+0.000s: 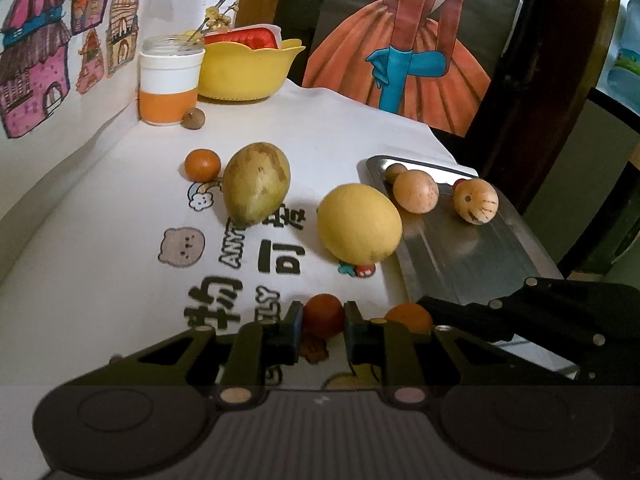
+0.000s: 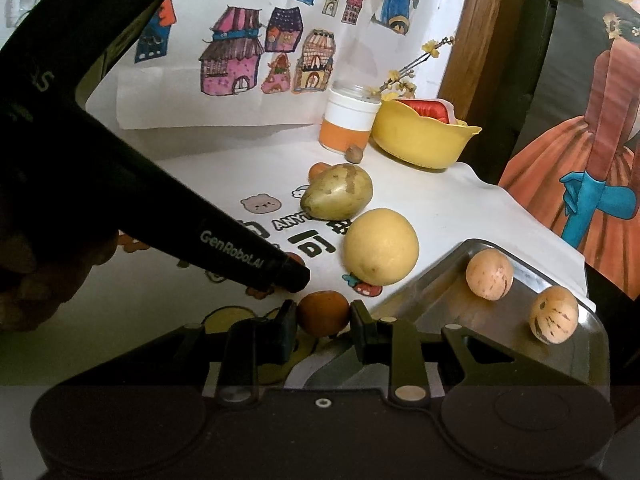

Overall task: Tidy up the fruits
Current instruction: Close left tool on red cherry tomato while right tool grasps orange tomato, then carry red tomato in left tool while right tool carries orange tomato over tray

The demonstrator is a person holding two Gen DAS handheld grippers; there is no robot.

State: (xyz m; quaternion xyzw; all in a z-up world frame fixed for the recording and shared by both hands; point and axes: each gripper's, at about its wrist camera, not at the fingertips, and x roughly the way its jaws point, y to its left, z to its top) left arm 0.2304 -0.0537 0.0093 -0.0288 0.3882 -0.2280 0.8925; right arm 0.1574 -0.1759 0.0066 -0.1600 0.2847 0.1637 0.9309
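Left gripper (image 1: 323, 322): fingers closed around a reddish tangerine (image 1: 323, 314) on the worktop (image 1: 100, 240).
Right gripper (image 2: 323, 318): fingers pinched on an orange tangerine (image 2: 323, 312), beside the steel tray (image 2: 432, 292).
Risk: round fruit could be squeezed out and rolled away; a collision between the crowded grippers is likely.

light: dim, soft | edges: fisheye-warped, dark corners | focus: slightly soft

Three round fruits (image 1: 415, 191) sit on the tray (image 1: 472, 256), perhaps touching; lemon (image 1: 359, 229) just left of it, mango (image 1: 256, 182) farther left
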